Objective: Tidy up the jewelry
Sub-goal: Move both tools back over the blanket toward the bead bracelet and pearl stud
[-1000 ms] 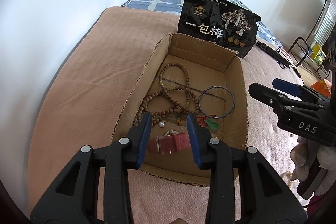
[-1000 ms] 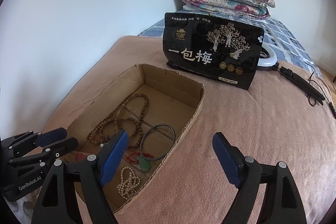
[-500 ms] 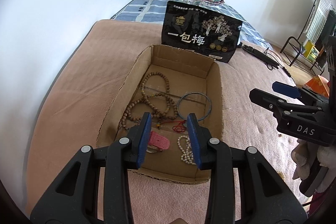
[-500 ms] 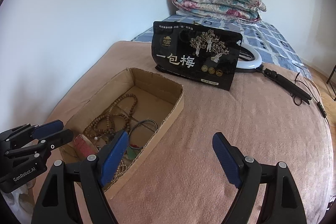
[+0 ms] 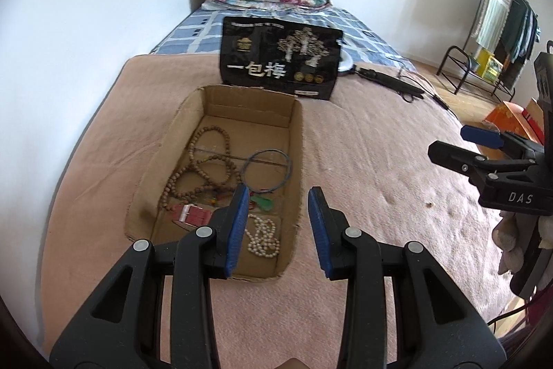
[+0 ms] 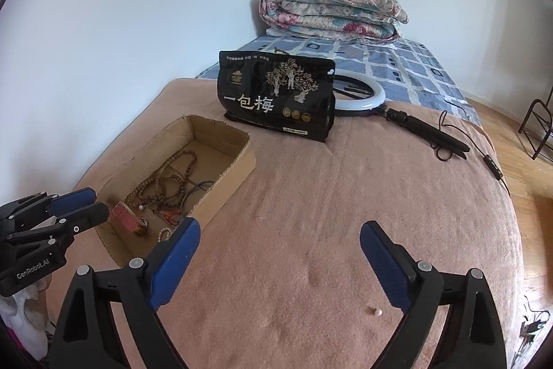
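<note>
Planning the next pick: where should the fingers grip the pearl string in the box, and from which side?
Grip the pearl string across its bunched middle, coming straight down from above. It lies heaped flat on the cardboard box floor near the front right corner, so the walls probably block any sideways approach. The left gripper is nearest.

Pearl strand [image 6: 165, 234]: in the right wrist view, mostly hidden behind the right gripper's [image 6: 276, 261] left finger.
Small object [image 6: 376, 312] near the blanket's [image 6: 311, 213] front edge: too small to identify.
Ring light [image 5: 346, 62]: largely hidden behind the black pouch [image 5: 280, 61].
Clothes rack [image 5: 497, 23]: cut off by the picture's right edge.
</note>
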